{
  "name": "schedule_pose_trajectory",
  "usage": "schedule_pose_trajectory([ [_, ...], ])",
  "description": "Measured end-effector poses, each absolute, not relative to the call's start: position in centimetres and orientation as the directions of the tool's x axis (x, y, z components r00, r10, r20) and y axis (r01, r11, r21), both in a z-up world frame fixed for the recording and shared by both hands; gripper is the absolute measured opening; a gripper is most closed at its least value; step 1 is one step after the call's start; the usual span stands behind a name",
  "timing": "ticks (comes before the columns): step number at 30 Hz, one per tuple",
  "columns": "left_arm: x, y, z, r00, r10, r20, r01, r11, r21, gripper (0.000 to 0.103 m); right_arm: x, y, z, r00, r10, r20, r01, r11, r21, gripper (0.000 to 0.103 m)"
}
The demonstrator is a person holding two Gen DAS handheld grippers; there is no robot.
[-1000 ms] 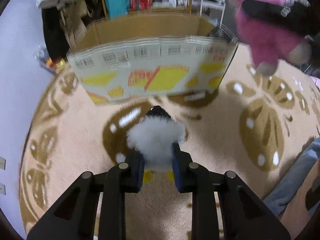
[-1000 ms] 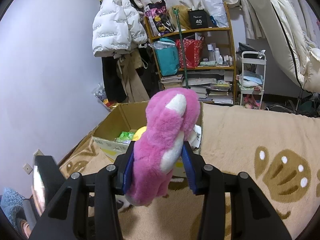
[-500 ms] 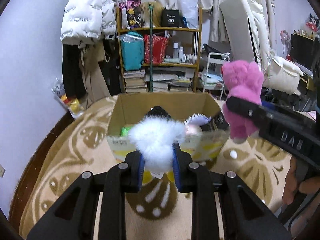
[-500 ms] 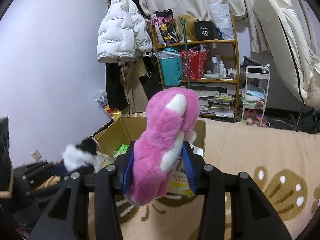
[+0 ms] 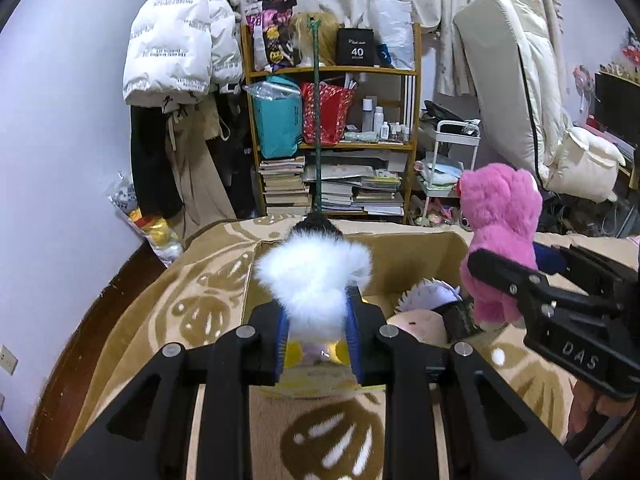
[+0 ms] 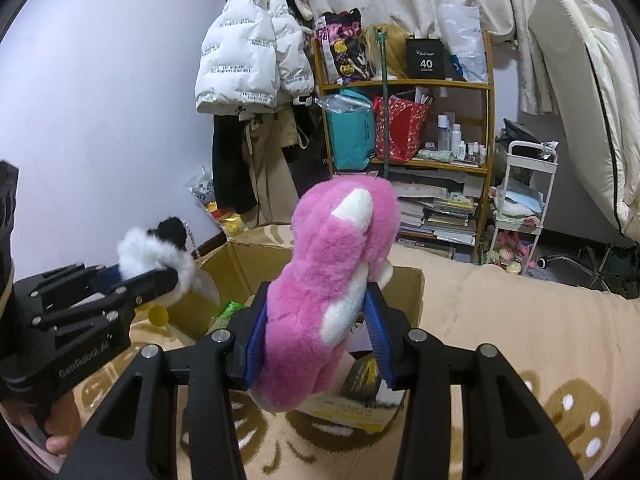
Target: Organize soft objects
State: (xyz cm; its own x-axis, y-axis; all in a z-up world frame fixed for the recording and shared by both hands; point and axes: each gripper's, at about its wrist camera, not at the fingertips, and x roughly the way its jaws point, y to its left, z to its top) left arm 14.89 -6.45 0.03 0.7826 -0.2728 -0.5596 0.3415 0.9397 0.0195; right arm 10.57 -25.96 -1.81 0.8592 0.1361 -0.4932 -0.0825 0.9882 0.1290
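Here the left gripper pinches a white fluffy toy with a black top between its blue pads, the fur bulging above them. Just beyond and below its fingers sits the open cardboard box, with more soft toys inside. To its right, the right gripper clamps a pink plush around the middle, held over the box's near edge. Under both lies a beige patterned rug; a cluttered shelf stands well behind.
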Motion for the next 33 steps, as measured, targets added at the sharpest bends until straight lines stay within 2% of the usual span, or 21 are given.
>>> schedule_pose_trajectory([
  [12,18.2,-6.6,-4.1,0.734,-0.235,-0.638,0.312,0.95,0.009,0.027,13.2,-27.0,-5.1,0.811,0.168,-0.561,-0.079,0.981,0.18,0.052],
  [13,18.3,-6.6,-4.2,0.733,-0.231,-0.64,0.31,0.951,0.012,0.031,13.2,-27.0,-5.1,0.813,0.164,-0.559,-0.076,0.981,0.177,0.053],
  [16,18.0,-6.3,-4.4,0.742,-0.212,-0.636,0.295,0.955,0.026,0.052,13.3,-27.2,-5.2,0.819,0.156,-0.553,-0.066,0.982,0.178,0.063],
  [19,17.4,-6.0,-4.0,0.755,-0.202,-0.624,0.287,0.957,0.036,0.056,13.1,-27.4,-5.0,0.821,0.152,-0.55,-0.062,0.982,0.179,0.066],
  [21,17.0,-5.7,-3.7,0.755,-0.199,-0.624,0.283,0.959,0.036,0.064,12.8,-27.4,-4.7,0.829,0.138,-0.543,-0.05,0.984,0.173,0.079],
  [26,15.2,-4.5,-2.4,0.781,-0.187,-0.596,0.262,0.964,0.042,0.085,11.1,-27.4,-3.5,0.848,0.127,-0.514,-0.042,0.984,0.173,0.092],
  [33,12.1,-3.6,-0.2,0.81,-0.175,-0.559,0.245,0.968,0.051,0.095,7.8,-26.9,-1.4,0.879,0.091,-0.468,-0.027,0.99,0.142,0.103],
])
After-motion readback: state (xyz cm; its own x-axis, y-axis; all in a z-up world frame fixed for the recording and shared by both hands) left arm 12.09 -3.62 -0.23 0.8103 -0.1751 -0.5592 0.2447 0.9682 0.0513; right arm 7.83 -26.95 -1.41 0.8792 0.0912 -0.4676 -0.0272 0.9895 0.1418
